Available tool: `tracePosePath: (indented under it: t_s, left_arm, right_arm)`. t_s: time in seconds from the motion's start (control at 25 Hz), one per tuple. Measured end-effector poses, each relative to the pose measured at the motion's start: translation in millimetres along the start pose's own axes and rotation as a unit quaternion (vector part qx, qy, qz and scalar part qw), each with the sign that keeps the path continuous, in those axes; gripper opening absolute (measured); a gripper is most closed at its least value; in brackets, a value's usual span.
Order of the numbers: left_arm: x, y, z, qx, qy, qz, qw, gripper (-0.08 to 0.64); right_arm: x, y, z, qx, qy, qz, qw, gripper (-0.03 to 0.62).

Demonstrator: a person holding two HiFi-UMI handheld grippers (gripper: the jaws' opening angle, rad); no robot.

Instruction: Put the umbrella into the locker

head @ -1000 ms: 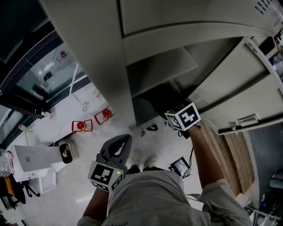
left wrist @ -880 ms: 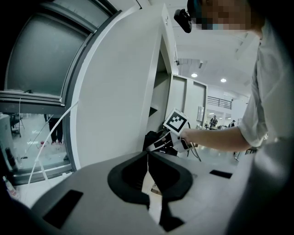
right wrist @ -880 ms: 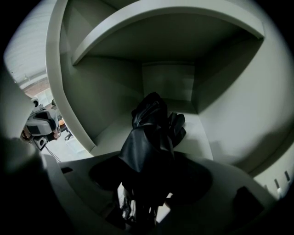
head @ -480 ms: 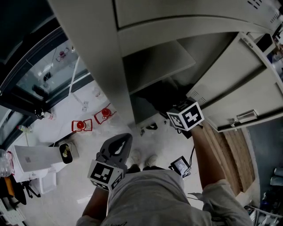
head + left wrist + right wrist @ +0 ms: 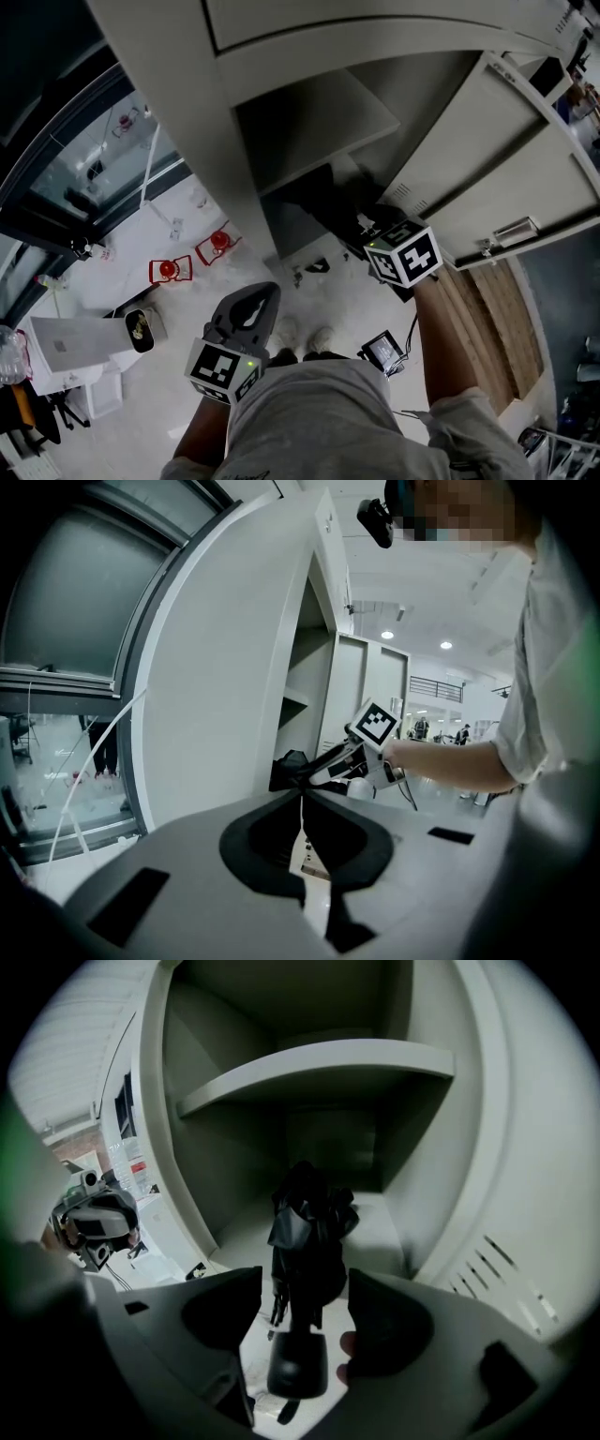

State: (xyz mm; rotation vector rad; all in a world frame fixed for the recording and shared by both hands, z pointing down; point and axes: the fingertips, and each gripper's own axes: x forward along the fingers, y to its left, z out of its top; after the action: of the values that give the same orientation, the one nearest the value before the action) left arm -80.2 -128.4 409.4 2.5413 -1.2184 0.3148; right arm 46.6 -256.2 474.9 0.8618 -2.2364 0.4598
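The grey locker [image 5: 309, 122] stands open, its door [image 5: 478, 178] swung out to the right. A black folded umbrella [image 5: 305, 1232] lies in the lower compartment under the shelf [image 5: 319, 1063], its handle [image 5: 298, 1365] pointing out at me. My right gripper [image 5: 307, 1283] is open, and the handle sits loose between its jaws with a gap on each side. In the head view the right gripper [image 5: 367, 230] is at the compartment's mouth beside the umbrella [image 5: 328, 202]. My left gripper [image 5: 262, 292] hangs low by my body, shut on nothing. The left gripper view shows the umbrella [image 5: 289, 766] inside the locker.
Two red lanterns [image 5: 169, 270] [image 5: 217, 242] sit on the white floor left of the locker. A white box [image 5: 70, 342] stands further left by a glass wall [image 5: 84, 159]. A small device with a cable [image 5: 382, 352] lies near my feet. Wooden boards [image 5: 478, 319] lie under the open door.
My right gripper has drawn back a little from the compartment, down and to the right. The head view has tilted, showing more of the locker's inside. The left gripper has stayed put.
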Motion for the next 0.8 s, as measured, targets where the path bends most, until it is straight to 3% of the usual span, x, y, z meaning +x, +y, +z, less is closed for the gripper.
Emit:
tracePosePath:
  t_s: [0.44, 0.8]
  left_arm:
    - [5.1, -18.9, -0.3, 0.008, 0.001, -0.023, 0.9997, 0.020]
    - [1.5, -25.1, -4.0, 0.008, 0.004, -0.026, 0.9996, 0.020]
  right_arm:
    - [-25.2, -3.7, -52.2, 0.012, 0.021, -0.025, 0.999, 0.267]
    - [-24.2, 2.0, -73.4, 0.017, 0.031, -0.027, 0.999, 0.264]
